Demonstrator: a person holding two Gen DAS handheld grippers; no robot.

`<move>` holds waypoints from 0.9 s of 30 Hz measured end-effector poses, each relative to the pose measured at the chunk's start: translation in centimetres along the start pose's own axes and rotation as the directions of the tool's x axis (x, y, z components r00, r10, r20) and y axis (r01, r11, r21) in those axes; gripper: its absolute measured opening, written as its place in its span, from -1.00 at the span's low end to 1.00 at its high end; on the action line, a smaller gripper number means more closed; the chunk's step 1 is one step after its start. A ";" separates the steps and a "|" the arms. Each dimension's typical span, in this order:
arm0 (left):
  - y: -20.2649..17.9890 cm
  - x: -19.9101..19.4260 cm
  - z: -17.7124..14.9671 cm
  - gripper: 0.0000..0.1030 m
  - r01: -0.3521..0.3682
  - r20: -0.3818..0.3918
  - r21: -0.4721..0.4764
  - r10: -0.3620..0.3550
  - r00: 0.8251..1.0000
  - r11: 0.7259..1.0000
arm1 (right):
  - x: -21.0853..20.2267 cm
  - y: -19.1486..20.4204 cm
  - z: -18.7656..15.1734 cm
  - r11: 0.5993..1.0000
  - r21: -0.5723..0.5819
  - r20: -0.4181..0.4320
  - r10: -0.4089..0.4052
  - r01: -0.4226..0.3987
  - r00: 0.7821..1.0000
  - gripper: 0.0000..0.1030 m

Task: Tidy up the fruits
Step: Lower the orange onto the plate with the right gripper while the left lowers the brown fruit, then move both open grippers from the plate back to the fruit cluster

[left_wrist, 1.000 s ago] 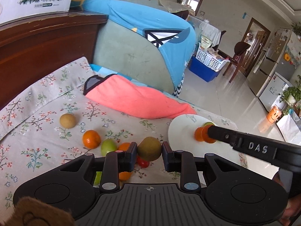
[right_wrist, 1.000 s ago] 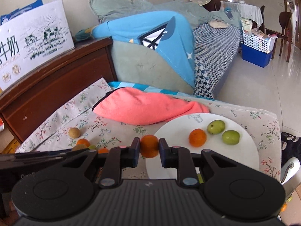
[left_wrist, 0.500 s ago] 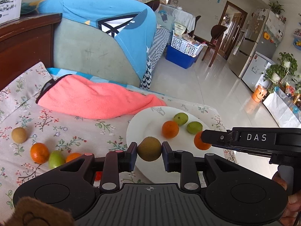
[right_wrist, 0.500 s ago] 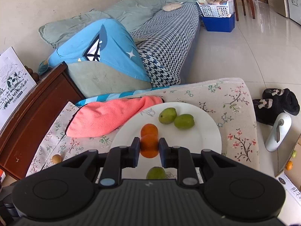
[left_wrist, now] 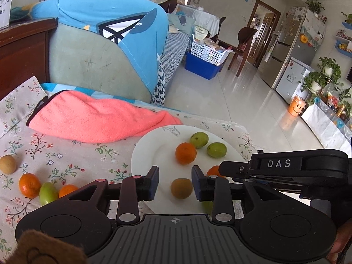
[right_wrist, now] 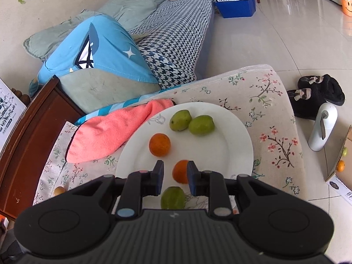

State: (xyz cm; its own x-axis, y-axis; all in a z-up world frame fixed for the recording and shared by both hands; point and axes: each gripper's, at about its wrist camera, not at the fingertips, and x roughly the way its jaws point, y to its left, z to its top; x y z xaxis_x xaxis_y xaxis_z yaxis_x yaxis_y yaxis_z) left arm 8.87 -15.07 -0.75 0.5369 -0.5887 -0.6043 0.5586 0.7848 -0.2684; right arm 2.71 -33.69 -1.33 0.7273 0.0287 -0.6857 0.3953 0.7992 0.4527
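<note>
STATUS. L gripper [left_wrist: 175, 183]: jaws have just been opening. The brown kiwi [left_wrist: 182, 188], clamped half a second back, now sits between the pads with a gap on each side and rests on the white plate [left_wrist: 149, 154], near its front edge. Judged released; placement done for that piece.

R gripper [right_wrist: 175, 177]: fingers narrow. The orange [right_wrist: 180, 171] between them lies against the R pad, with a gap to the L pad, and is down at plate level. It was gripped clear of the plate a second ago. Whether the pads still press it cannot be told; probably at the point of release.

PLATE CONTENTS. Rear half: two green fruits [right_wrist: 191, 123] touching each other, and one more orange [right_wrist: 160, 144] just in front of them. Front edge: a third green fruit [right_wrist: 172, 198], partly under the R gripper body.

REMAINING. On the floral cover [left_wrist: 66, 154], L side, well apart from the plate: one kiwi [left_wrist: 7, 164], one orange [left_wrist: 29, 185], one green fruit [left_wrist: 48, 193] and a second orange [left_wrist: 67, 191], the last three bunched together. Task judged past halfway.

OBSTRUCTIONS. Pink towel [left_wrist: 99, 118] lies along the rear of the cover and touches the plate's rear-L rim. Both grippers crowd the plate's front edge. Withdraw straight back to avoid nudging loose fruit, which will likely roll.
</note>
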 end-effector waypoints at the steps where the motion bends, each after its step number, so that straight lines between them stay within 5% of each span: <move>1: -0.1 -0.2 0.1 -0.22 -0.005 0.008 0.001 0.005 1.000 1.000 | -0.1 0.0 0.1 1.000 0.002 0.003 0.002 -0.002 1.000 -0.53; 9: 0.9 -2.8 1.7 0.22 -0.072 0.017 -0.028 0.073 0.997 0.997 | -0.5 0.2 0.3 1.000 0.005 0.012 0.022 -0.022 1.000 -0.52; 17: 3.9 -5.9 3.4 0.26 -0.168 0.022 0.032 0.167 0.986 0.985 | -0.7 1.6 -0.1 0.996 -0.039 -0.011 0.081 -0.082 0.997 -0.52; 27: 8.2 -7.3 3.1 0.27 -0.273 -0.030 -0.059 0.272 0.962 0.960 | 0.1 4.9 -1.9 0.976 -0.169 -0.071 0.129 -0.139 0.989 -0.51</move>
State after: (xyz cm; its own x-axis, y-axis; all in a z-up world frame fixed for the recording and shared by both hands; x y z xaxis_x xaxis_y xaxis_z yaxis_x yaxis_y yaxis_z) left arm 11.49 -4.95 3.72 0.6495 -0.3469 -0.6766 0.3524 0.9258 -0.1364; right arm 3.68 -28.64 -0.23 0.7307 0.1735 -0.6603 0.1902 0.8771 0.4410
